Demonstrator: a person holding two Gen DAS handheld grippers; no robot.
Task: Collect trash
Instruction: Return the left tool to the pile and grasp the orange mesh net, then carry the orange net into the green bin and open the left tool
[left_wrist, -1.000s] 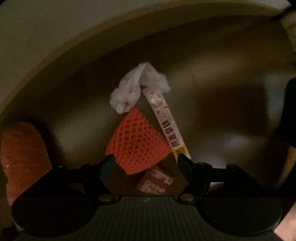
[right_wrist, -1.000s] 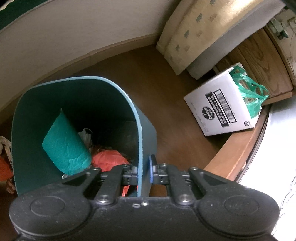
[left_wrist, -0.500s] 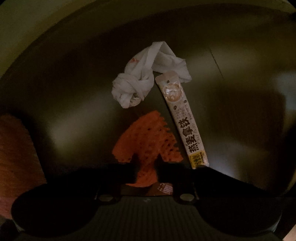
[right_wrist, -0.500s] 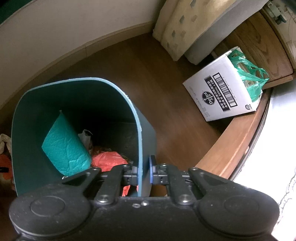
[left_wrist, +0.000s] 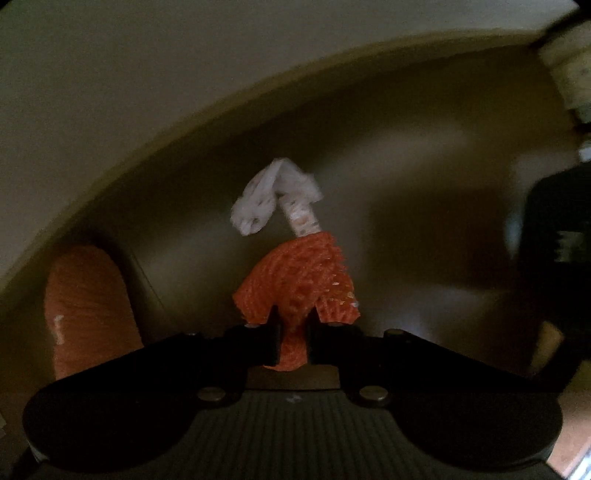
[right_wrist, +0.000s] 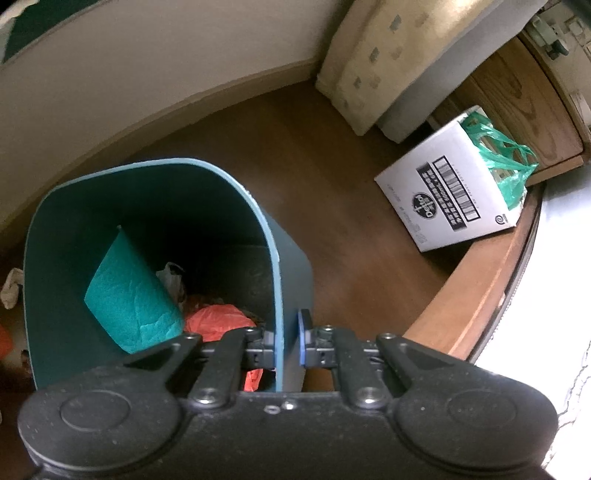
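Note:
My left gripper (left_wrist: 293, 325) is shut on an orange foam fruit net (left_wrist: 299, 280) and holds it above the dark floor. Beyond it on the floor lie a crumpled white tissue (left_wrist: 266, 199) and a long white snack wrapper (left_wrist: 301, 218), partly hidden by the net. My right gripper (right_wrist: 290, 341) is shut on the rim of a teal trash bin (right_wrist: 269, 240). Inside the bin lie a green paper sheet (right_wrist: 129, 291), an orange bag (right_wrist: 218, 319) and a small clear bag. The tissue also shows left of the bin in the right wrist view (right_wrist: 11, 286).
An orange fuzzy object (left_wrist: 88, 306) lies at the left on the floor near the wall. A white cardboard box (right_wrist: 450, 199) with a green plastic bag (right_wrist: 498, 158) stands at the right. A cushion (right_wrist: 388, 62) leans at the wall. A wooden ledge (right_wrist: 491, 280) curves along the right.
My left gripper closed on the orange foam net and lifted it off the floor. The right gripper kept its hold on the bin and the view shifted slightly.

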